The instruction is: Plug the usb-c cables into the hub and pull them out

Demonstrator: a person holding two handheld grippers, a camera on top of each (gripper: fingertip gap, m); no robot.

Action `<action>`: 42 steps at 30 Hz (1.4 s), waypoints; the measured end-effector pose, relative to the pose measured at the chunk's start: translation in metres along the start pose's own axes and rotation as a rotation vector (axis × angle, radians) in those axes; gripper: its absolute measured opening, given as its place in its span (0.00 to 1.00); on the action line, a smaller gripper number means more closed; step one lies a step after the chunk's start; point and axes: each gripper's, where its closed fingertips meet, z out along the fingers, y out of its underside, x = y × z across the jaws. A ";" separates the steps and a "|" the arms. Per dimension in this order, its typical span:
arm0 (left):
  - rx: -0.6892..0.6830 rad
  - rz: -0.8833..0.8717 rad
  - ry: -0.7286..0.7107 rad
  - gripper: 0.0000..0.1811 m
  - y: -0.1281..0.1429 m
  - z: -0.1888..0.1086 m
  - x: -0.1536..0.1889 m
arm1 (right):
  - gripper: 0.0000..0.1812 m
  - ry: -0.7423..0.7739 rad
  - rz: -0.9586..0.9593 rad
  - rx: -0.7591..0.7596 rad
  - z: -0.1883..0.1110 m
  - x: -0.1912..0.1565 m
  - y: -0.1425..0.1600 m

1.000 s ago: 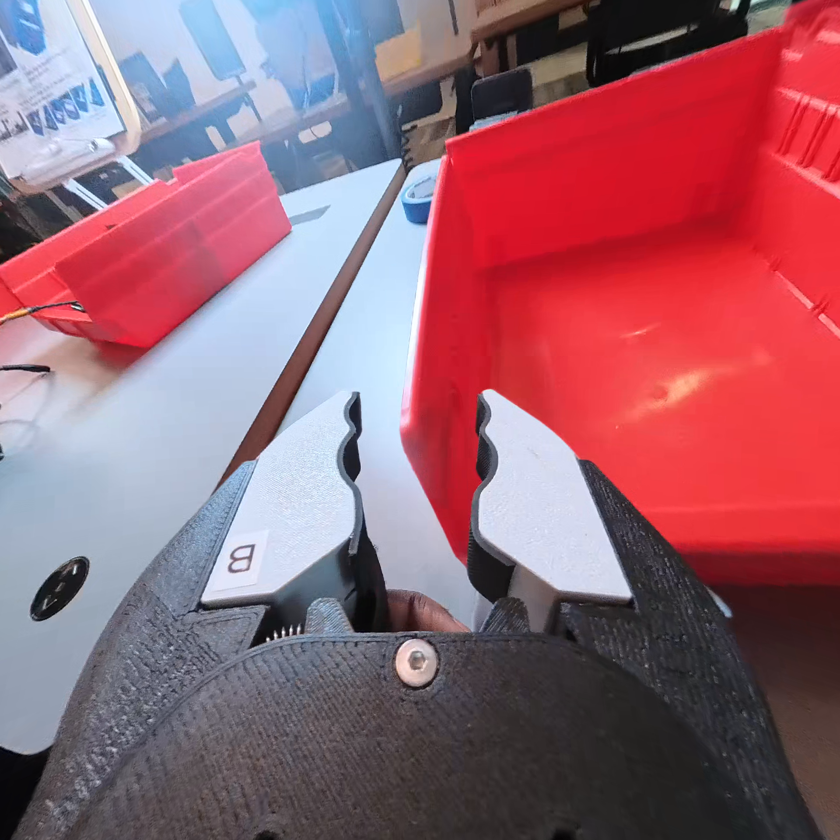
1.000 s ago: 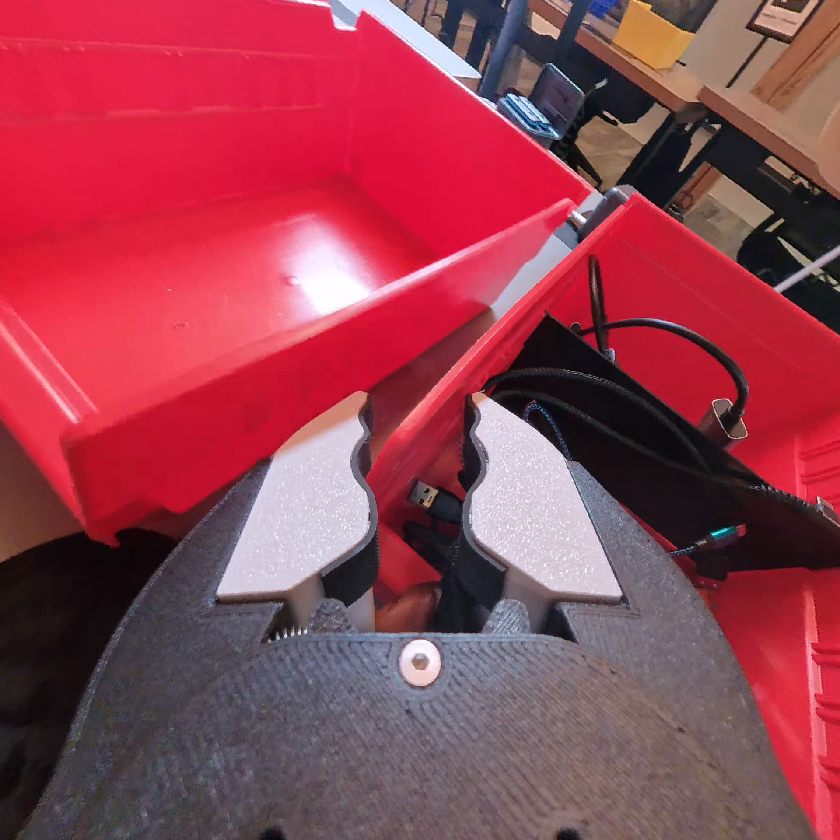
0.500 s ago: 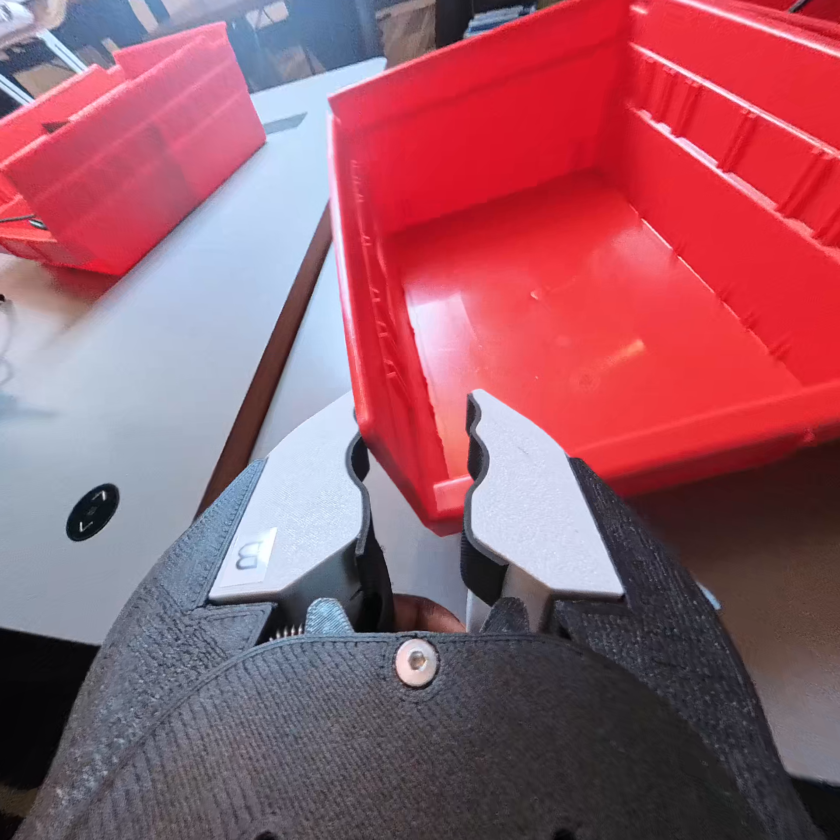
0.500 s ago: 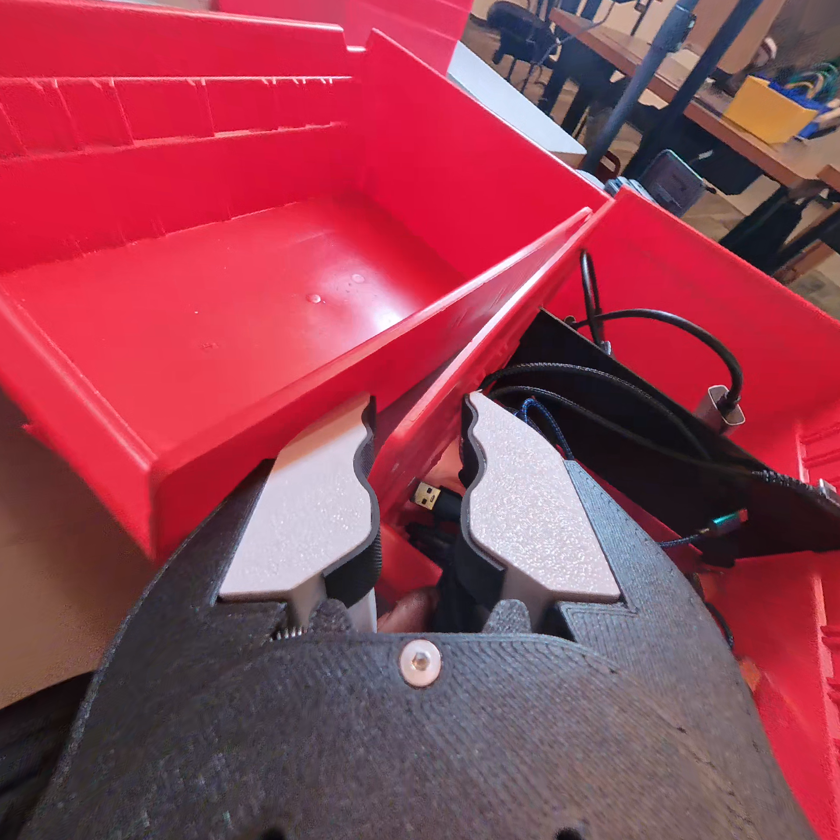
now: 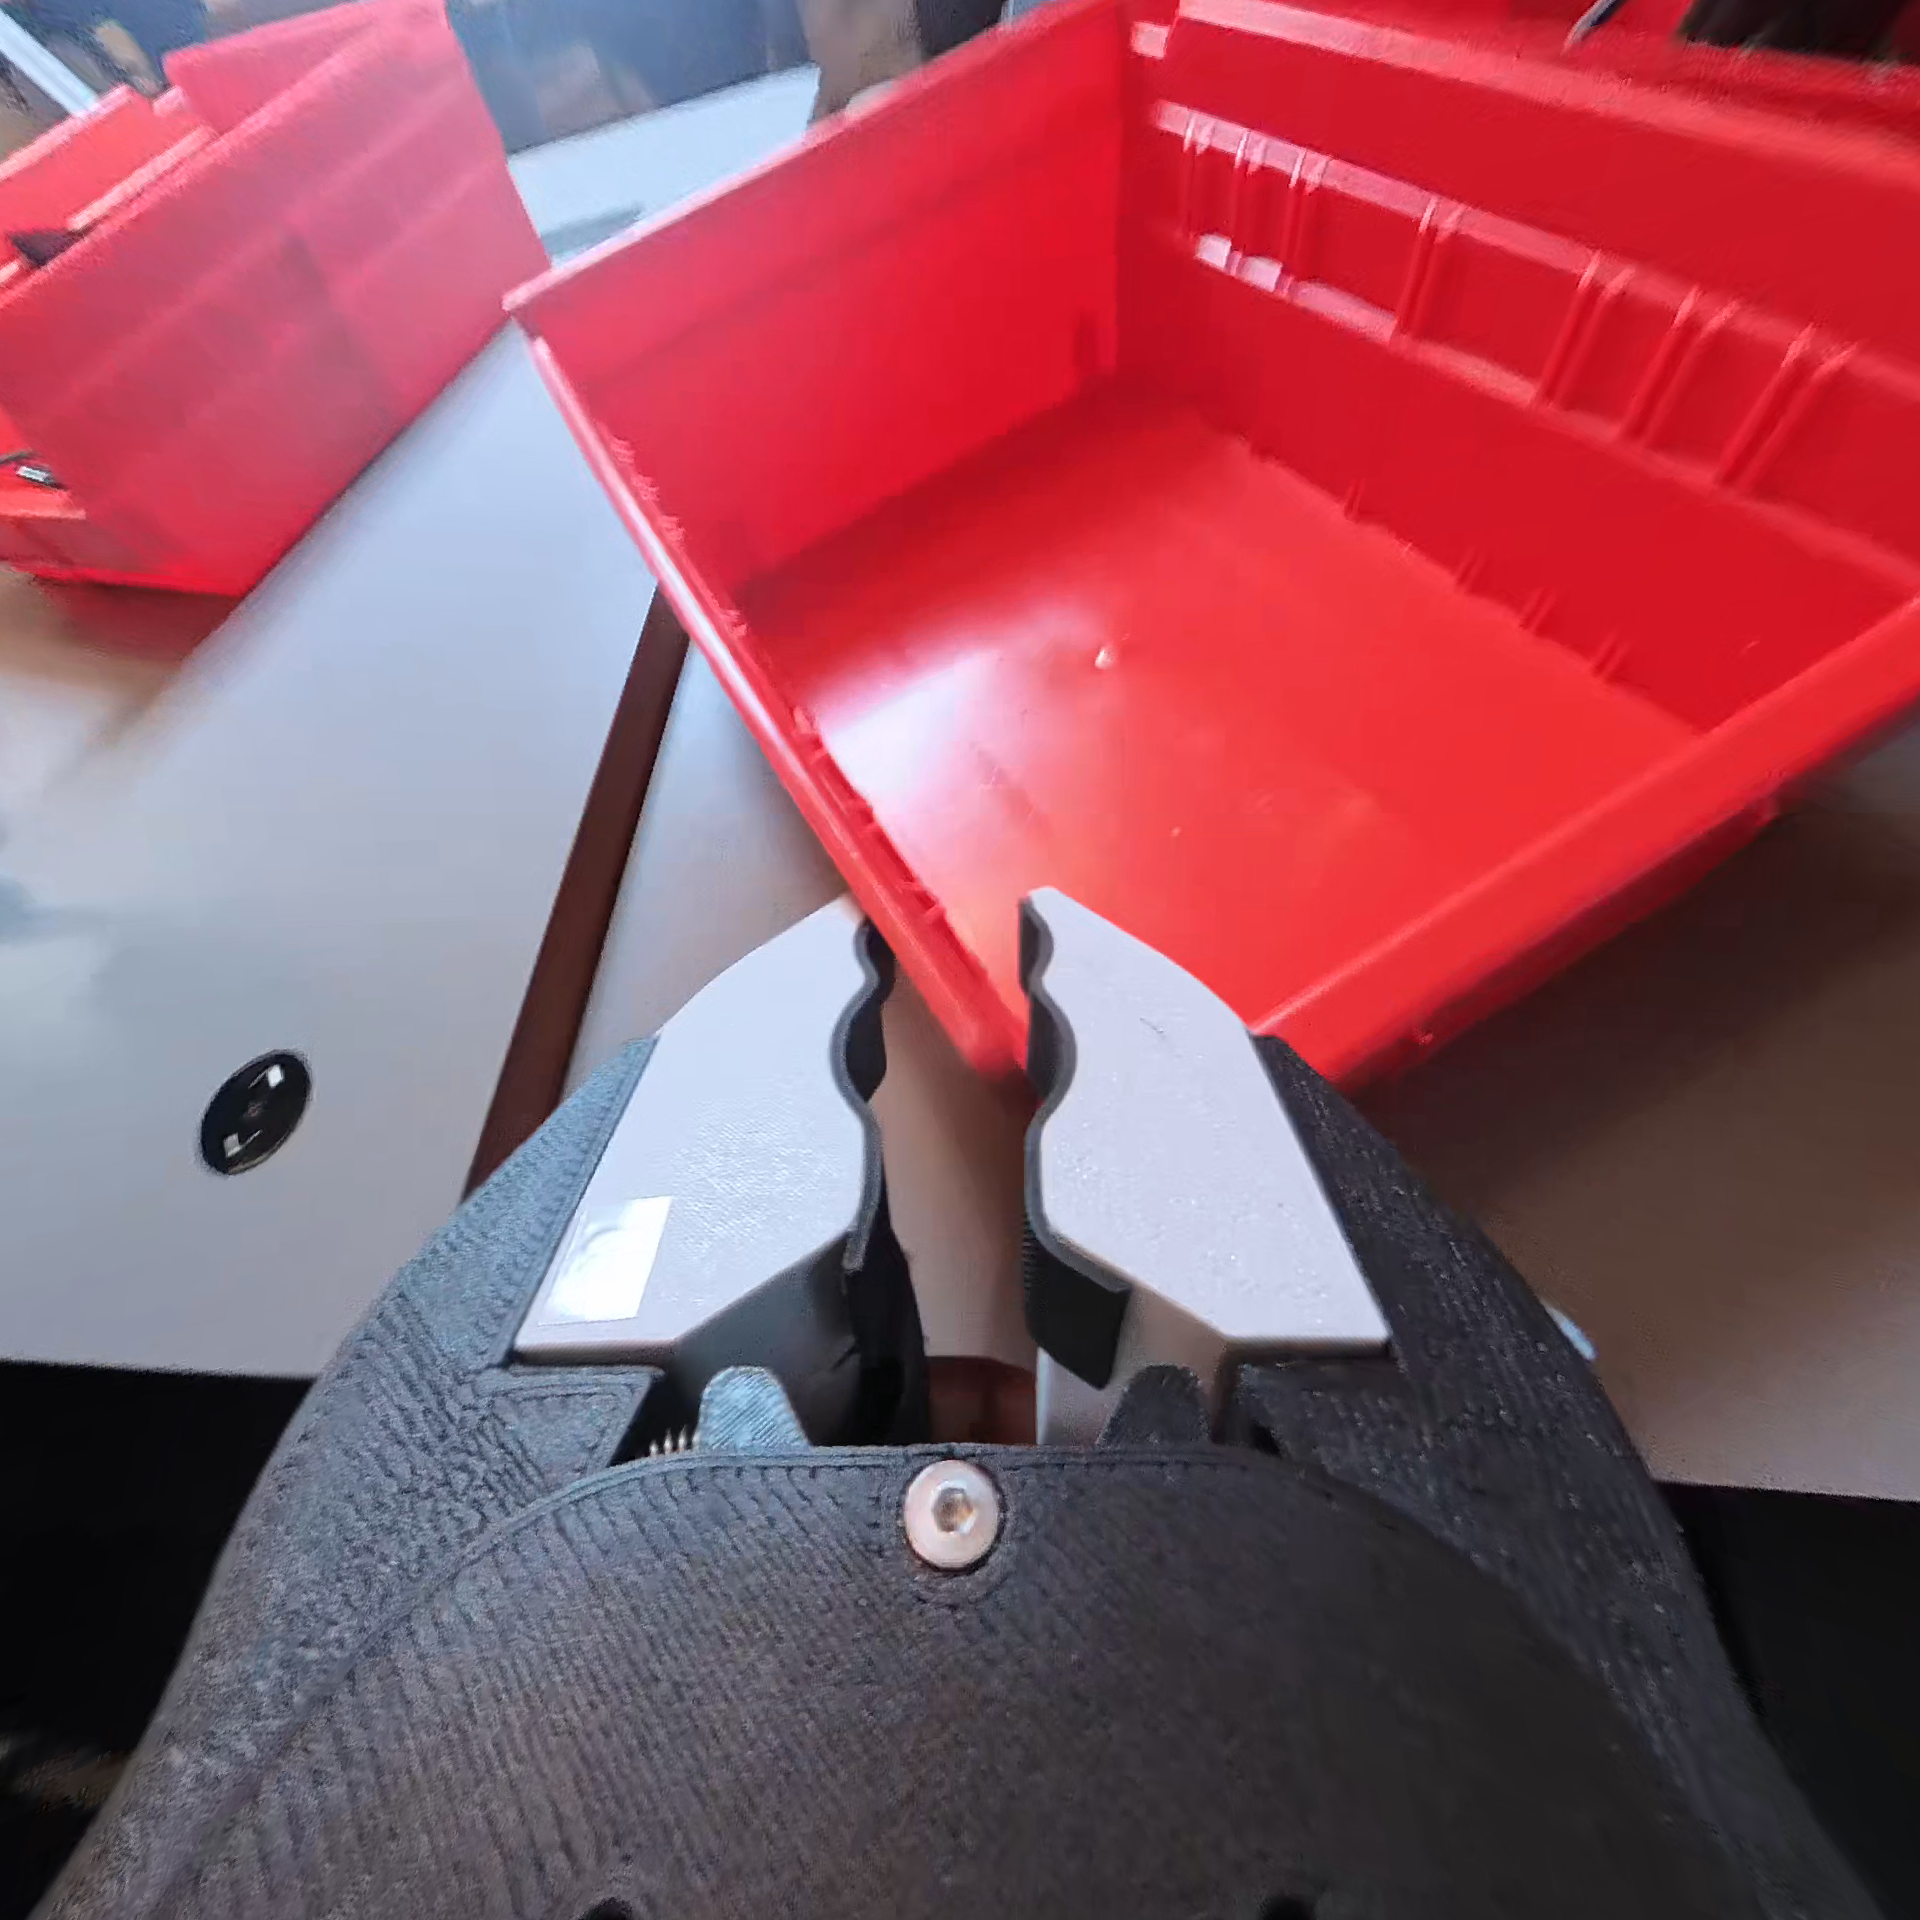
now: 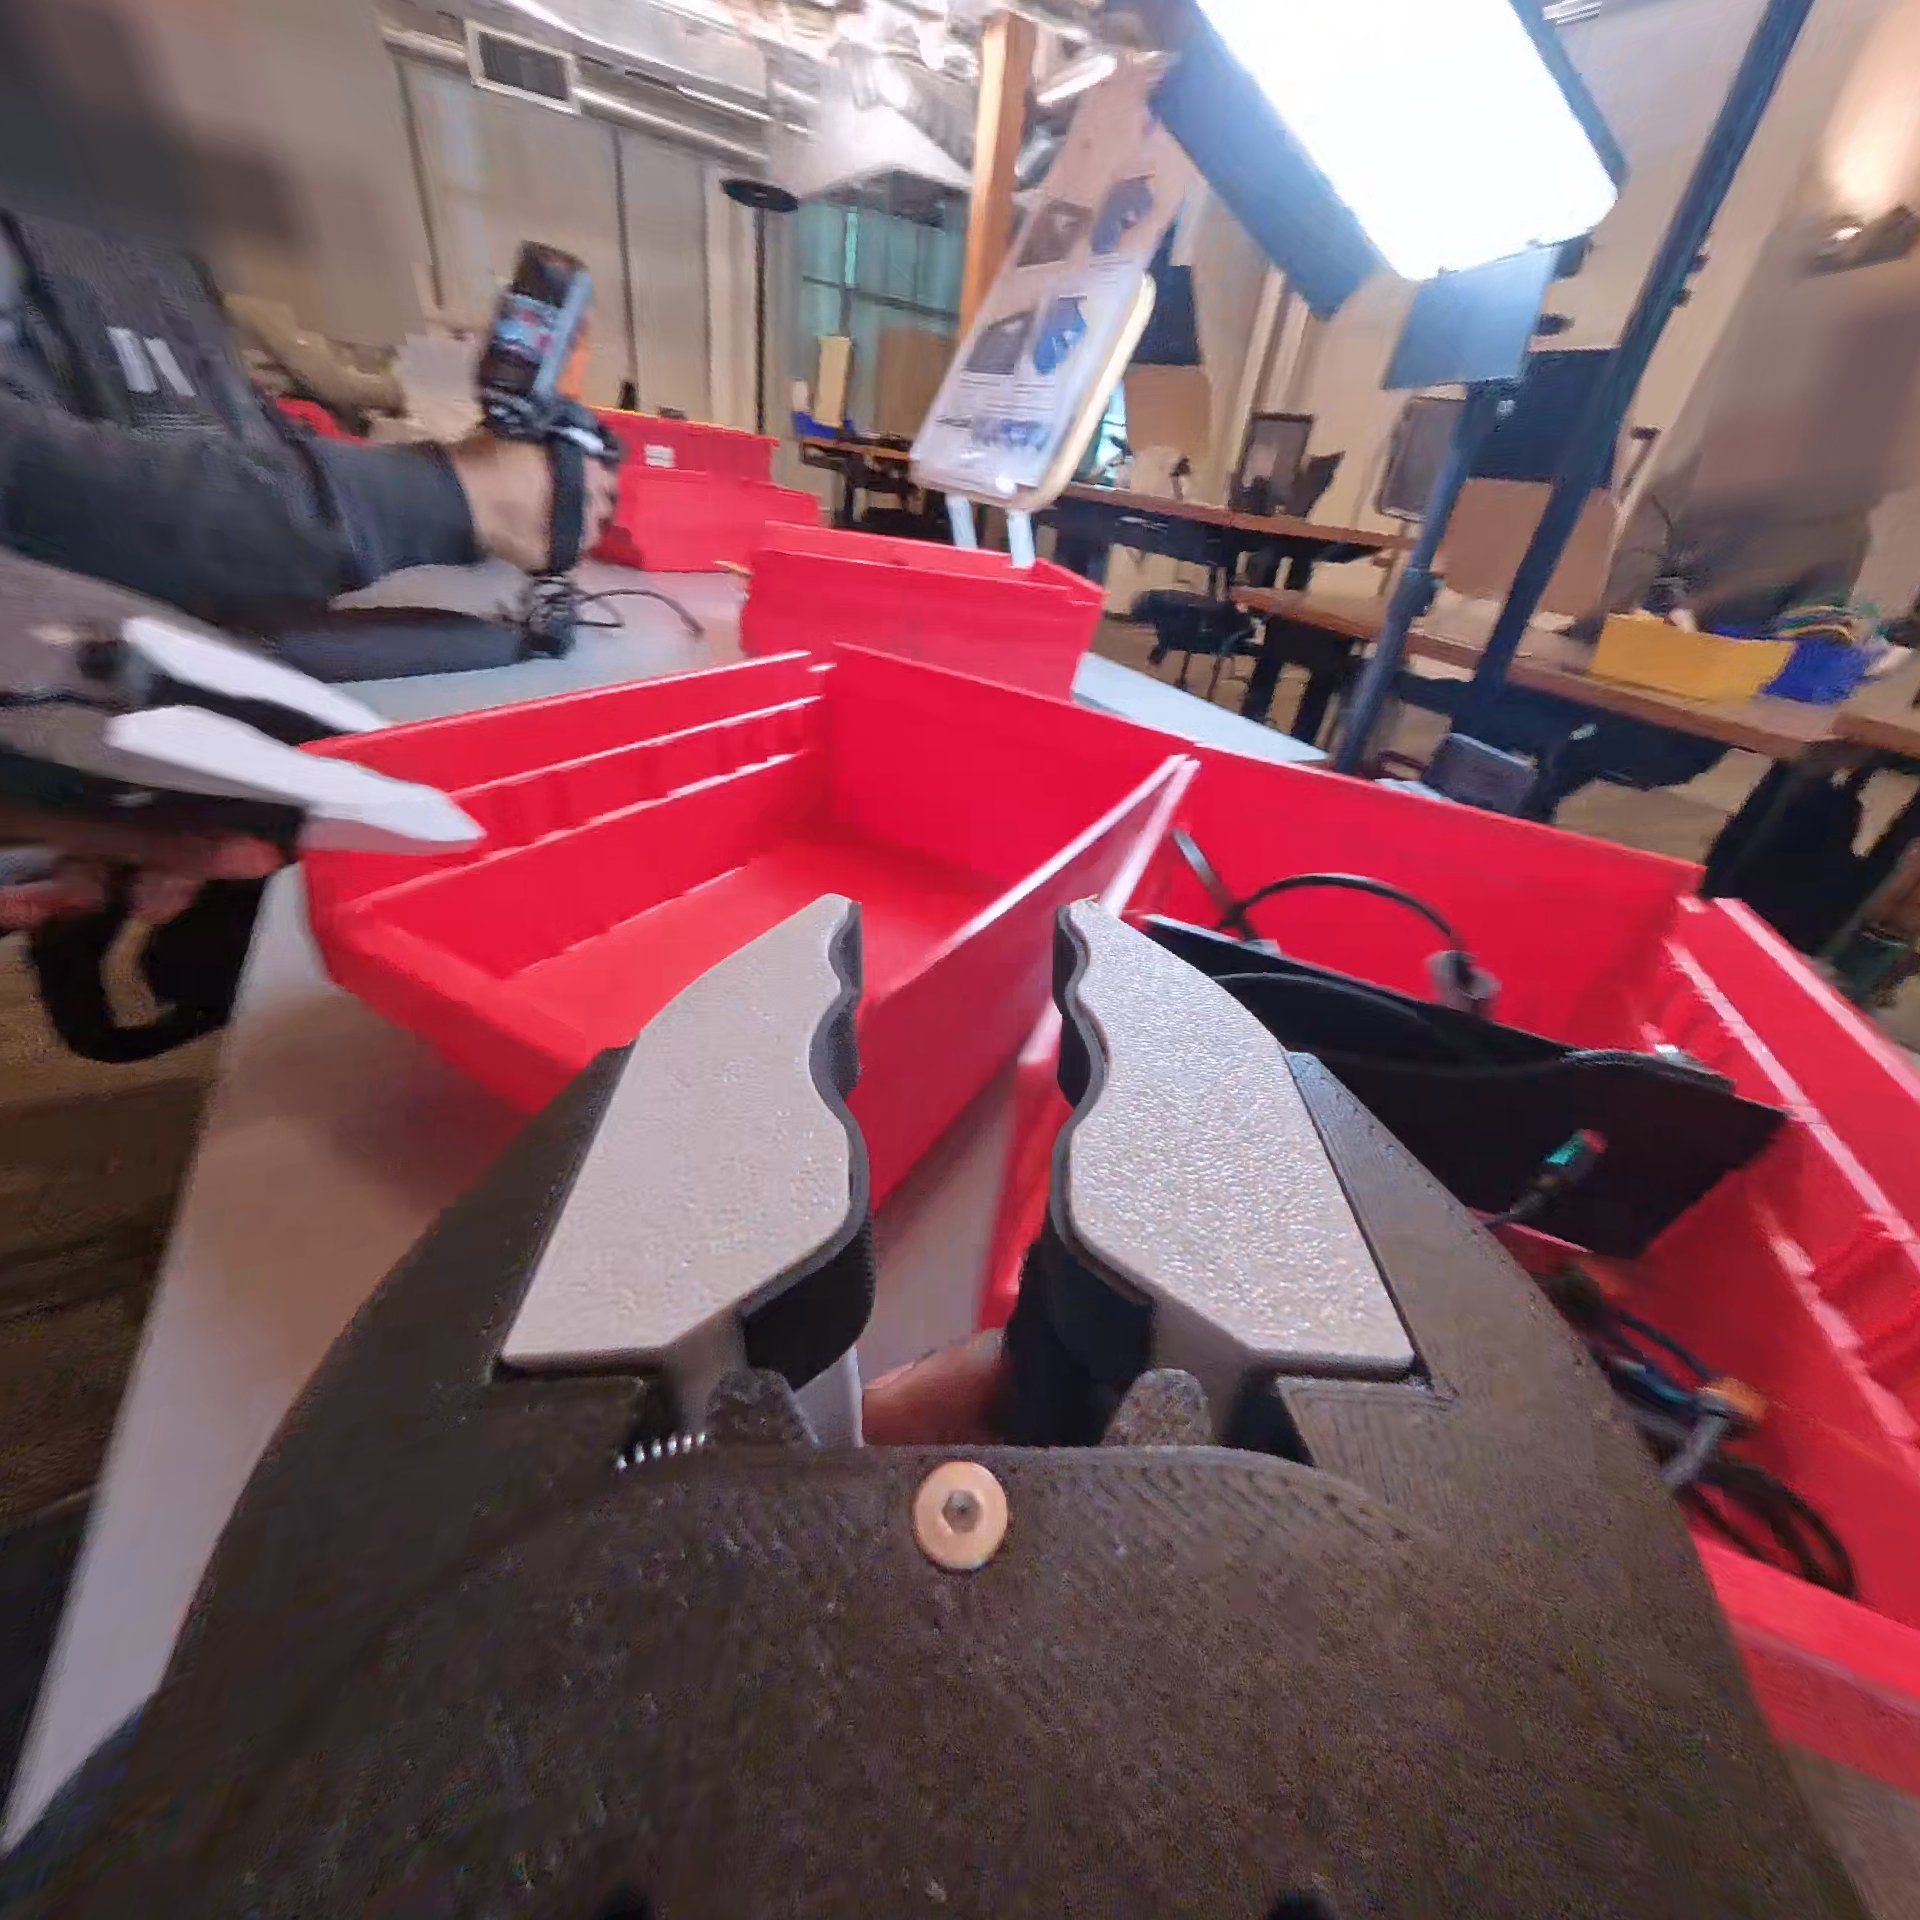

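My left gripper (image 5: 951, 935) is open and empty, just in front of the near left corner of an empty red bin (image 5: 1247, 644). My right gripper (image 6: 956, 914) is open and empty, low over the wall between that empty bin (image 6: 665, 904) and a second red bin (image 6: 1558, 862) on the right. The second bin holds a black pouch (image 6: 1455, 1081), black cables (image 6: 1340, 883) with a small grey plug end (image 6: 1460, 971), and a teal-tipped connector (image 6: 1574, 1153). I cannot pick out the hub. My left gripper (image 6: 426, 774) also shows at the left of the right wrist view.
More red bins (image 5: 239, 312) stand at the back left on the grey table (image 5: 312, 831), which has a seam and a round black grommet (image 5: 255, 1112). Another person's sleeved arm (image 6: 260, 520) holds a device over the far table. A poster stand (image 6: 1039, 343) is behind. About 25 cm separates my left fingertips from my right. To reach the round black grommet (image 5: 255, 1112) in a straight line is about 20 cm for my left fingers, about 40 cm for my right.
My right gripper has tilted up from looking down into the bins to looking level across them. My left gripper has swung toward the empty bin's near corner. Both stay open.
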 end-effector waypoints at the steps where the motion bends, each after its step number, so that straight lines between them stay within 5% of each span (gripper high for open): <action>1: -0.031 0.004 -0.022 0.11 0.003 -0.001 -0.002 | 0.18 -0.022 -0.006 -0.013 -0.002 -0.014 0.005; 7: -0.225 0.040 0.006 0.11 0.023 -0.030 0.007 | 0.16 0.006 -0.064 -0.157 0.004 -0.039 0.031; 10: -0.188 0.042 -0.030 0.29 0.021 -0.024 0.003 | 0.24 -0.073 -0.025 -0.342 0.014 -0.054 0.059; 15: -0.261 -0.003 0.002 0.16 0.030 -0.005 0.011 | 0.13 0.006 -0.071 -0.480 0.023 -0.043 0.078; 19: -0.210 -0.040 -0.031 0.14 0.009 -0.026 0.007 | 0.10 0.070 -0.203 -0.352 0.023 -0.040 0.052; 24: 0.058 -0.017 -0.132 0.14 -0.050 -0.062 0.005 | 0.09 0.167 -0.299 -0.105 0.010 -0.025 -0.017; 28: 0.338 0.013 -0.122 0.13 -0.111 -0.069 0.037 | 0.09 0.326 -0.410 0.046 -0.031 0.017 -0.065; 32: 0.487 0.040 0.007 0.14 -0.157 -0.056 0.108 | 0.07 0.508 -0.461 0.069 -0.096 0.071 -0.085; 42: 0.502 0.260 0.402 0.18 -0.224 -0.017 0.327 | 0.04 0.960 -0.348 -0.100 -0.283 0.196 -0.050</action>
